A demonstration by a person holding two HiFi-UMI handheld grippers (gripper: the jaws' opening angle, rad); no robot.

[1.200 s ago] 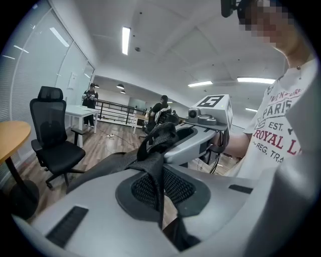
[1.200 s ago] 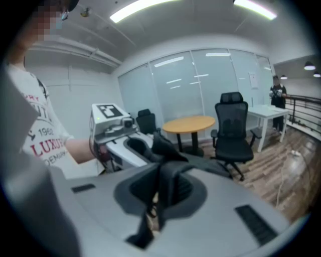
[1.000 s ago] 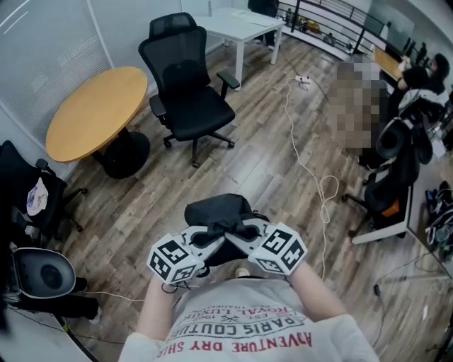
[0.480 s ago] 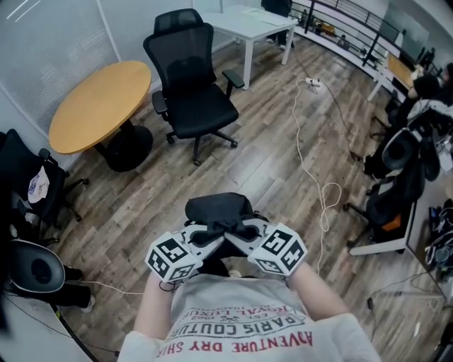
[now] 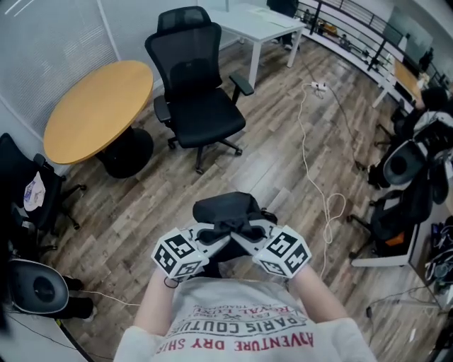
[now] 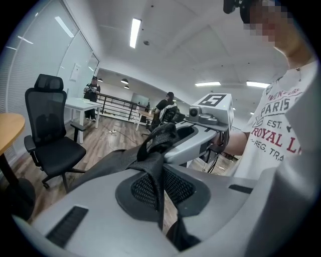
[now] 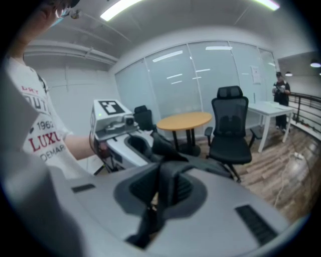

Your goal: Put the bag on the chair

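Observation:
A black bag (image 5: 225, 210) hangs in front of me by its straps. My left gripper (image 5: 221, 238) is shut on one black strap (image 6: 150, 168). My right gripper (image 5: 239, 237) is shut on the other strap (image 7: 168, 188). The two grippers meet tip to tip just below the bag in the head view. A black mesh office chair (image 5: 200, 106) stands ahead on the wooden floor, its seat bare and some way beyond the bag. The same chair (image 6: 50, 145) shows at the left of the left gripper view and the chair (image 7: 229, 135) at the right of the right gripper view.
A round wooden table (image 5: 95, 106) stands left of the chair, a white desk (image 5: 258, 21) behind it. A white cable (image 5: 311, 148) runs over the floor to the right. More black chairs and gear stand at the left (image 5: 28, 198) and right (image 5: 403, 177) edges.
The view has moved forward a little toward the chair. The grippers and the bag keep the same hold and place before me.

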